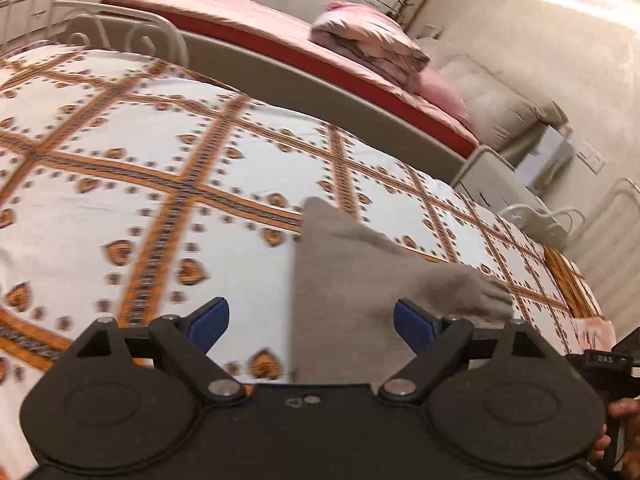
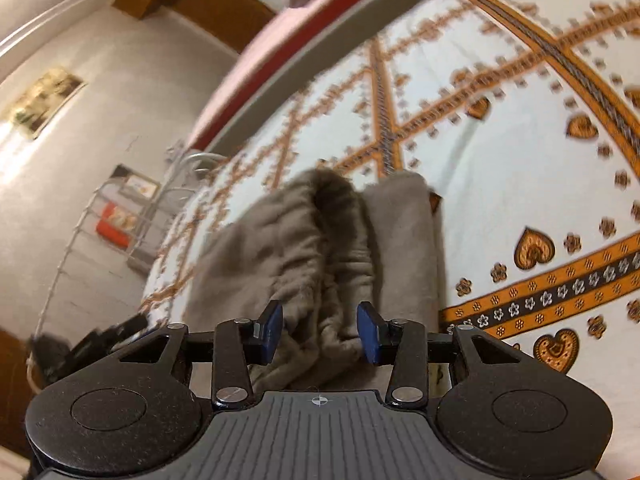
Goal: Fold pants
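Grey-brown pants [image 1: 352, 280] lie folded on a bed with a white, orange-patterned cover [image 1: 140, 152]. My left gripper [image 1: 310, 322] is open wide above the near edge of the pants and holds nothing. In the right wrist view the pants [image 2: 304, 248] show a gathered elastic waistband. My right gripper [image 2: 319, 330] is open, with its blue pads [image 2: 270, 330] on either side of the waistband folds, not clamped. The other gripper shows at the far right of the left wrist view [image 1: 608, 364].
A second bed with pink bedding [image 1: 248, 24] and a folded pink quilt [image 1: 368, 40] stands beyond a grey bed rail [image 1: 320, 96]. A beige cushion [image 1: 496, 100] and walls lie to the right. A wire rack [image 2: 132, 216] stands by the wall.
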A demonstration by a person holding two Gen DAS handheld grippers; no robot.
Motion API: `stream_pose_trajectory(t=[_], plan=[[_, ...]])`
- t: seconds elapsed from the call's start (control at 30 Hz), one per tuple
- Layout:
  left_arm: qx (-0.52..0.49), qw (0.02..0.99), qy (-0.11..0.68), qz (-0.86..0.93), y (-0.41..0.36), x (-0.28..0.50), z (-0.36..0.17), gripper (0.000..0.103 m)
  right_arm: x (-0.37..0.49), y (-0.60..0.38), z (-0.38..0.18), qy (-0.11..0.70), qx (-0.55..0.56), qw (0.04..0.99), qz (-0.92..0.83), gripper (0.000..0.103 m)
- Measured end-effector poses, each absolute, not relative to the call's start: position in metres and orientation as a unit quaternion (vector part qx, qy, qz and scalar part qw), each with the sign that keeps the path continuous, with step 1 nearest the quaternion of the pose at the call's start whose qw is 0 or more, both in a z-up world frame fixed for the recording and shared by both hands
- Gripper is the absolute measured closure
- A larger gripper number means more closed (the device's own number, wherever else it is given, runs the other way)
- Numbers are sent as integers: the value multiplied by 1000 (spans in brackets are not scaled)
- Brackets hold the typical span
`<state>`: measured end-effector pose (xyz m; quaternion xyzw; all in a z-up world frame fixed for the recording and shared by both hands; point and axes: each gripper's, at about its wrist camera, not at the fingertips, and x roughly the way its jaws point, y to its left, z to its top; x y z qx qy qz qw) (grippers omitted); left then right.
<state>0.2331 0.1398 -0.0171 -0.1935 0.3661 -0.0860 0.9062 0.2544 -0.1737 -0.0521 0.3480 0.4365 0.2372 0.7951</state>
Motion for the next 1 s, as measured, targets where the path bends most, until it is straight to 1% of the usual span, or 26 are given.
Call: stream_pose_trajectory(t=[0.03,0.1,0.27,0.4,0.43,0.47,0.5,0.53,0.6,0.67,0.73,0.8,0.87,0.9,0.93,1.0], plan=[[-195,906,365,-83,147,231,-17,20,259,-173,-56,439,359,791,229,45],[-200,904,371,-74,160,227,-19,20,268,-172,-65,446,377,780,223,34],[-216,899,375,-65,187,221,-26,20,276,-163,-72,462,378,764,245,33],[-222,895,382,-58,199,221,-31,20,286,-147,-75,458,359,773,252,33],[-224,895,382,-57,201,221,-32,20,289,-144,-75,455,355,777,251,37],[-225,894,384,-57,202,221,-33,20,290,-140,-73,452,347,783,250,49],[-226,893,386,-57,202,222,-34,20,290,-136,-70,452,337,785,257,67],[-227,891,388,-57,201,224,-34,20,288,-133,-67,450,329,789,260,72],[-227,891,388,-59,198,227,-34,20,280,-139,-54,422,333,798,272,78],[-228,891,388,-63,195,229,-35,20,271,-150,-41,386,351,803,289,79],[-224,891,388,-69,190,232,-35,20,265,-161,-36,373,355,808,284,79],[-219,890,393,-75,183,234,-37,20,268,-175,-47,390,359,811,250,79],[-213,889,397,-83,176,237,-38,20,278,-182,-72,443,342,806,193,79],[-211,889,398,-87,173,238,-38,20,282,-186,-84,457,359,790,194,78],[-209,888,399,-91,168,239,-38,20,282,-188,-86,452,374,785,199,77],[-206,889,395,-105,160,241,-38,20,280,-185,-77,445,350,798,208,76]])
